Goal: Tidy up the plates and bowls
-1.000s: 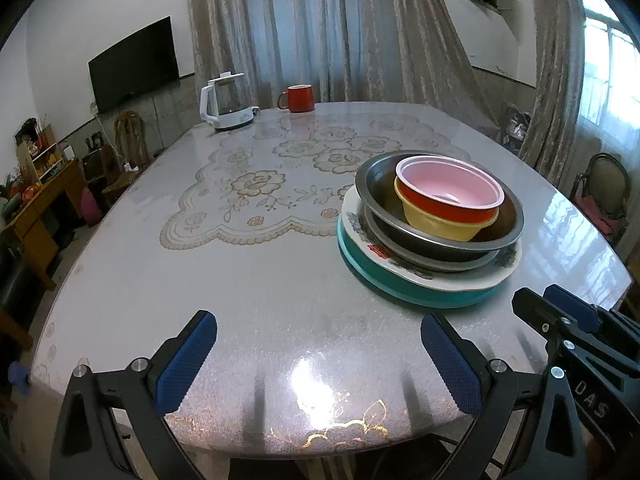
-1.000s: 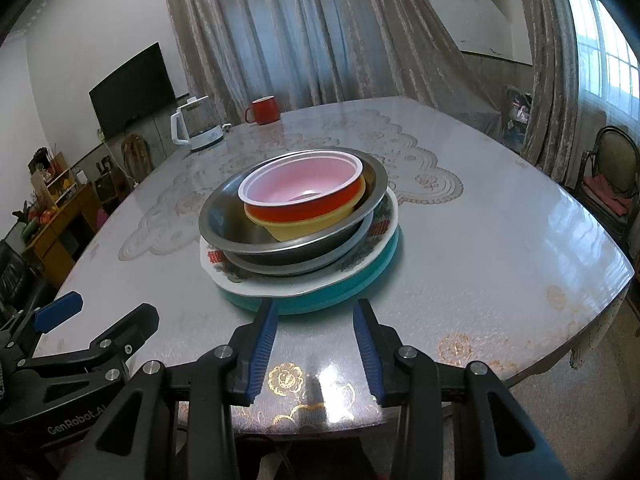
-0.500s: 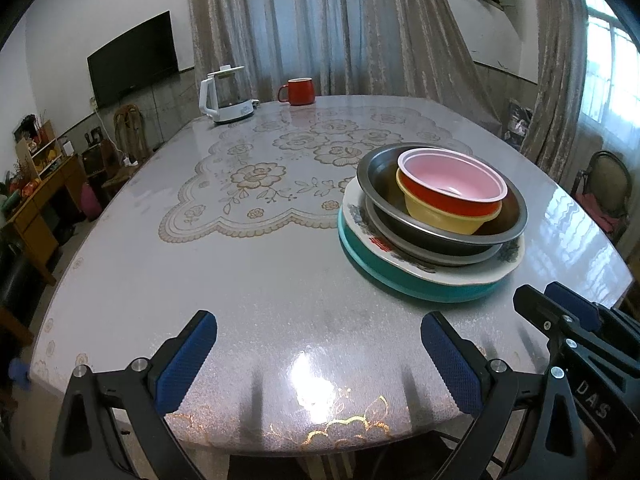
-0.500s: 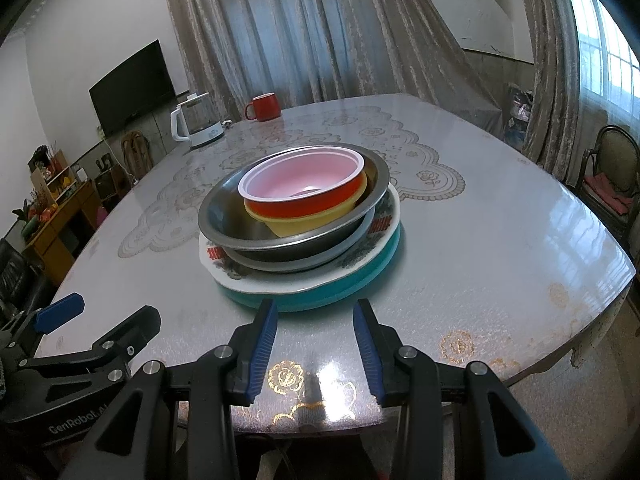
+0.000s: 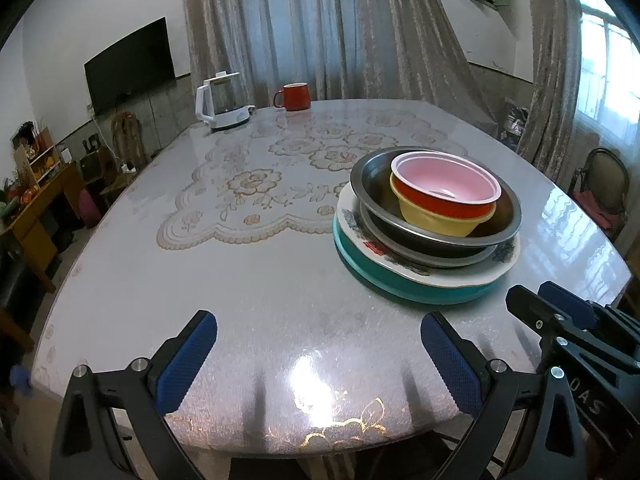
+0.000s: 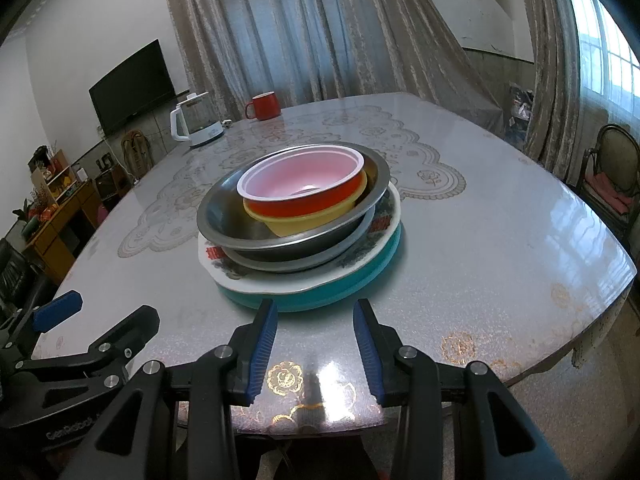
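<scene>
One stack stands on the table: a teal plate [image 6: 352,286] at the bottom, a white floral plate [image 6: 360,258], metal bowls [image 6: 224,220], a yellow bowl [image 6: 304,226] and a red bowl with a pink inside [image 6: 300,182] on top. The stack also shows right of centre in the left wrist view [image 5: 428,216]. My right gripper [image 6: 315,328] is open and empty, just in front of the teal plate's near edge. My left gripper [image 5: 318,348] is wide open and empty, over the table's near edge, left of the stack.
A white kettle [image 5: 220,102] and a red mug [image 5: 294,96] stand at the table's far edge. A lace mat [image 5: 260,188] lies under the glass top. A chair [image 6: 612,176] stands to the right, a wooden cabinet [image 5: 36,200] to the left.
Both views have shifted slightly, with the stack a little nearer the right gripper. The jaws have not changed and the dishes have not moved.
</scene>
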